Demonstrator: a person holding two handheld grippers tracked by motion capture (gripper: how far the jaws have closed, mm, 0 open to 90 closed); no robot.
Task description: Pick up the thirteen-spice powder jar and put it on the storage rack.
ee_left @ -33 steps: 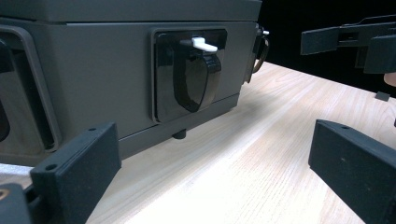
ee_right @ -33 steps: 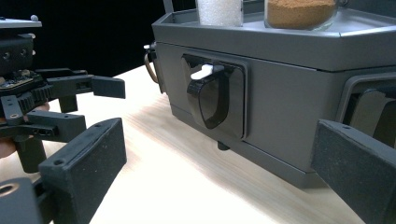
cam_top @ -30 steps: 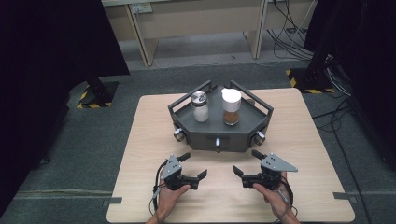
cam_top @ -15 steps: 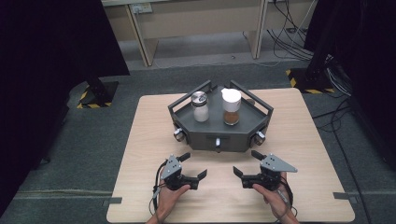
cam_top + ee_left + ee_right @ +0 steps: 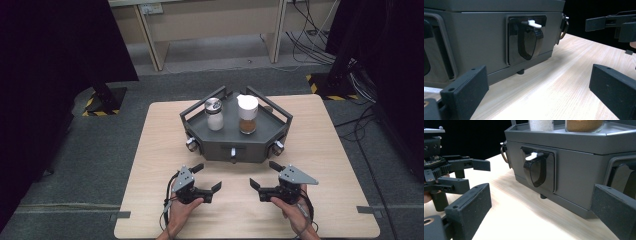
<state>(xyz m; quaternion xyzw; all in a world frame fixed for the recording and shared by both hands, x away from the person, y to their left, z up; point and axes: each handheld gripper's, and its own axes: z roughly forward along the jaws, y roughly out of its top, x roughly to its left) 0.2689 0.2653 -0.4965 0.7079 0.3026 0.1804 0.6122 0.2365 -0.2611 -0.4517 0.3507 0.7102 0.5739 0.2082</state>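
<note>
Fingers on my left gripper (image 5: 206, 178) and my right gripper (image 5: 261, 175) are both spread wide open, holding nothing, low over the counter (image 5: 150, 150). Just ahead sits the grey box (image 5: 235, 145), its front latch (image 5: 531, 37) facing me between both grippers. Two jars (image 5: 215, 114) stand on top. If I bump or pull the box too hard, I think the jars could tip over.

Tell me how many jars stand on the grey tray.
2. A jar of white grains with a metal lid stands on the left of the tray; a white-capped jar of brown powder stands to its right.
</note>
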